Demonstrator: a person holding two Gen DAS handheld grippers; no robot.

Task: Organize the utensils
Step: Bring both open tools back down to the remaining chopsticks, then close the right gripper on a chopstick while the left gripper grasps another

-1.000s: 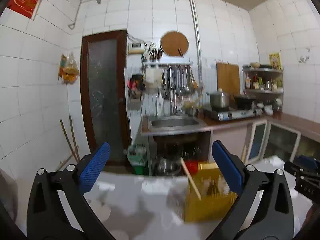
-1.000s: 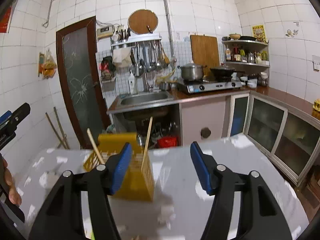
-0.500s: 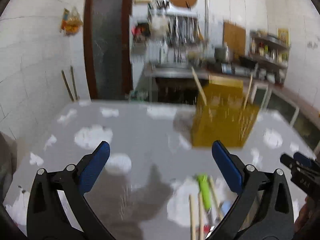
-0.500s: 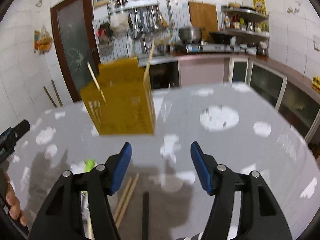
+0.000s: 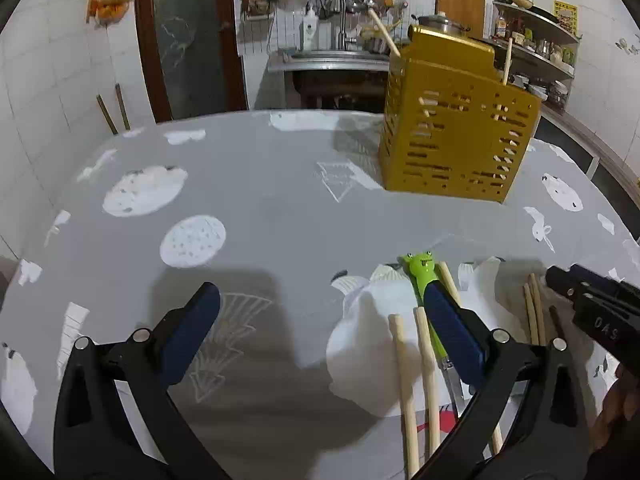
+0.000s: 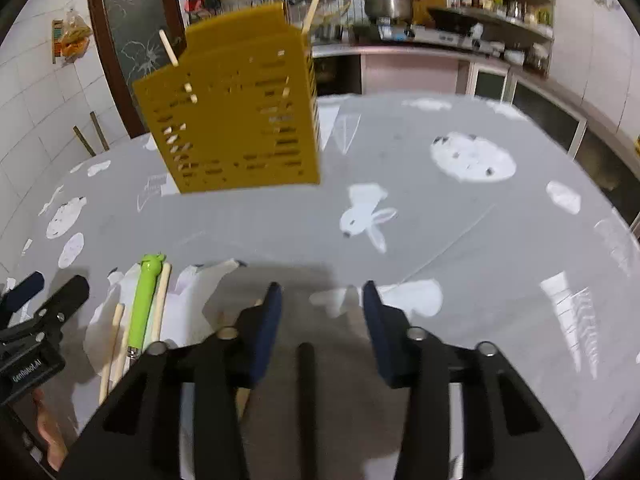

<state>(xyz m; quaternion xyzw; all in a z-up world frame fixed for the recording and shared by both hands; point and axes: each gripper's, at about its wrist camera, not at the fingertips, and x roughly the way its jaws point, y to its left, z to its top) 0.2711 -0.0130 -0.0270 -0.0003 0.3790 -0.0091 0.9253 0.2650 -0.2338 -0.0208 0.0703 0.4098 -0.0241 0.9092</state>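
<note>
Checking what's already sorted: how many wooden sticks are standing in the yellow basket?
2. One stick leans out at the left end of the yellow basket; the other stick pokes up at its right end. More may be hidden inside.

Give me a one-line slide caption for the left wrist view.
Open left gripper hovers over the grey patterned table, near a green frog-handled utensil and wooden chopsticks; yellow slotted utensil holder behind.

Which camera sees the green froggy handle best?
The left wrist view: the frog handle shows its face there, though the left gripper covers its lower part. The right wrist view shows its whole length, but no face.
</note>
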